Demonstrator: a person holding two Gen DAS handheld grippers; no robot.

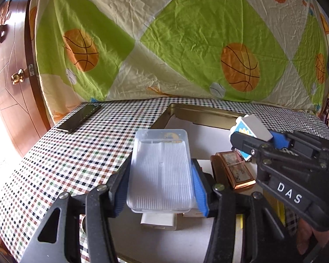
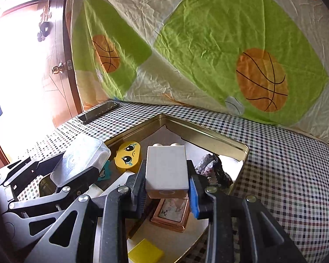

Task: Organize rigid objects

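My left gripper is shut on a clear ribbed plastic box, held above the gold metal tin. In the right wrist view that box and the left gripper sit at the left over the tin's edge. My right gripper is shut on a grey-white toy block with two studs, above the tin. From the left wrist view this block shows a blue and yellow printed side, clamped in the right gripper.
Inside the tin lie a copper-framed case, a yellow face block, a dark sequinned item, a yellow square and white pieces. A dark phone rests on the checked tablecloth at the back left. A basketball-print sheet hangs behind.
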